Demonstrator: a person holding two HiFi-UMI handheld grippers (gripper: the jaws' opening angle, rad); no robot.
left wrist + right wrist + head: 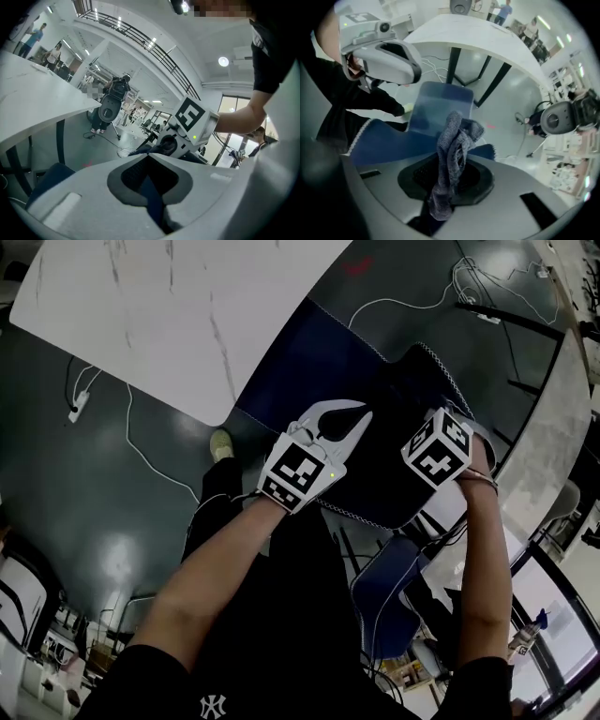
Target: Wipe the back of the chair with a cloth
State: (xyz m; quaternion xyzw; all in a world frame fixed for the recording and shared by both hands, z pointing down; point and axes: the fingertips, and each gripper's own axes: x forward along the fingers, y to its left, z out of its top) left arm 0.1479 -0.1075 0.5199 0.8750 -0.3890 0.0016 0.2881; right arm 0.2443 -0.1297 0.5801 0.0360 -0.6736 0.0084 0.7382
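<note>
I'm clamping the cloth (454, 136) in my right claw (448, 172) above the chair back (394, 474) (left claw (148, 155) closed); the wiping seemingly all remains.

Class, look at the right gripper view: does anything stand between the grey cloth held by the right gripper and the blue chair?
Nothing visible does. The grey knitted cloth, clamped in the right gripper, faces the blue upholstered chair with only open space between them. The white left gripper sits off to the upper left, clear of that path.
</note>
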